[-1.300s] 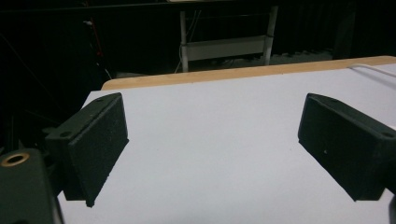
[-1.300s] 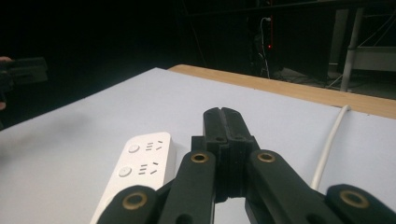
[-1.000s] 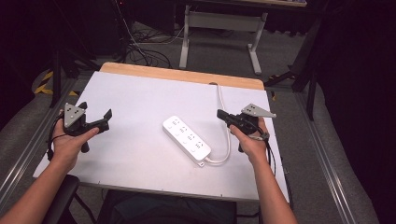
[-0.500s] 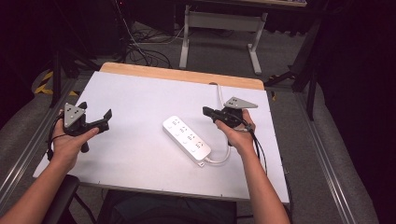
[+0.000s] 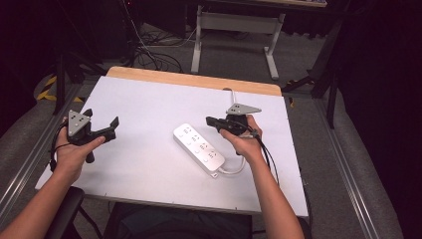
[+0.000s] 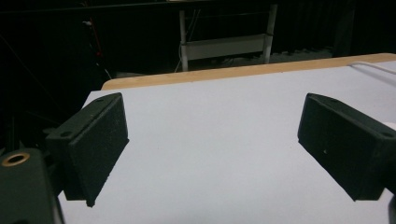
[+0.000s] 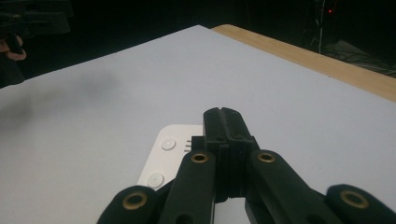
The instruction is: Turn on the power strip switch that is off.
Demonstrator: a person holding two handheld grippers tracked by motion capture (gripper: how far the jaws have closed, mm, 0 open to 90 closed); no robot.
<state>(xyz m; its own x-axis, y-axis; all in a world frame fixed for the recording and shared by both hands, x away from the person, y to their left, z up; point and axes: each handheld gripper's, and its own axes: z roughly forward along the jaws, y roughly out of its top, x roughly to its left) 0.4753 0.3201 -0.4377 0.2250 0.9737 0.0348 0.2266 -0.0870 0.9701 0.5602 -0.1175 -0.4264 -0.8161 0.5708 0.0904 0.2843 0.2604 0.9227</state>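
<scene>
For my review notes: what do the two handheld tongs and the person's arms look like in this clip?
Both tongs are black. The left tongs and the right tongs each carry a grey three-cornered plate with small dots on top and trail a thin black cable. In the gripper views, the jaw pads are blocky, matte and finely textured, and the linkage arms have brass-coloured rivets. The forearms are bare; no sleeves or gloves show.

There is one white power strip [image 5: 199,148] on one white table [image 5: 149,114]. There are two grippers, one on the left [image 5: 112,126] and one on the right [image 5: 211,121].

White power strip [image 5: 199,148], white table [image 5: 149,164]
</scene>
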